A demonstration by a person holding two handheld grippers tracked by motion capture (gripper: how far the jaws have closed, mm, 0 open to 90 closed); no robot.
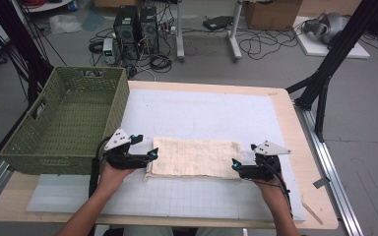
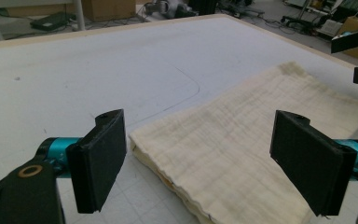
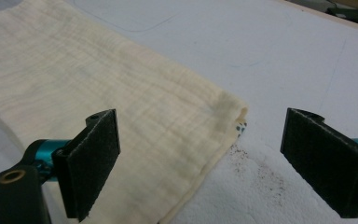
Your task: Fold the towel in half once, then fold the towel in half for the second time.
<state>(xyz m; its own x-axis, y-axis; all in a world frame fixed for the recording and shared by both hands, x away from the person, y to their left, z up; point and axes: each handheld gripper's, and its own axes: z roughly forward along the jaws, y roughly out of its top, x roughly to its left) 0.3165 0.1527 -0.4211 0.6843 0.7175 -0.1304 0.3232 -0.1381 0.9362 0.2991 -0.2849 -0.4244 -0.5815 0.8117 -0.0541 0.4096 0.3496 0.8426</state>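
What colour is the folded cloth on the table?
The folded cloth is pale cream-yellow with a fine woven grid texture, clearest in the left gripper view.

You will find no legible text, label, brand, number or sign in any of the three views. The white gridded mat point(image 1: 202, 110) on the light wooden table point(image 1: 302, 147) carries only faint printed grid lines and a thin curved pencil-like line, no characters. The folded cream gauze cloth point(image 1: 195, 157) shows a woven check and nothing written. The two black computer towers point(image 1: 137, 27) on the floor beyond the table and the brown cardboard boxes point(image 1: 270, 14) behind them are too small and blurred for you to read any marking. The olive-green woven basket point(image 1: 66, 118) bears no tag.
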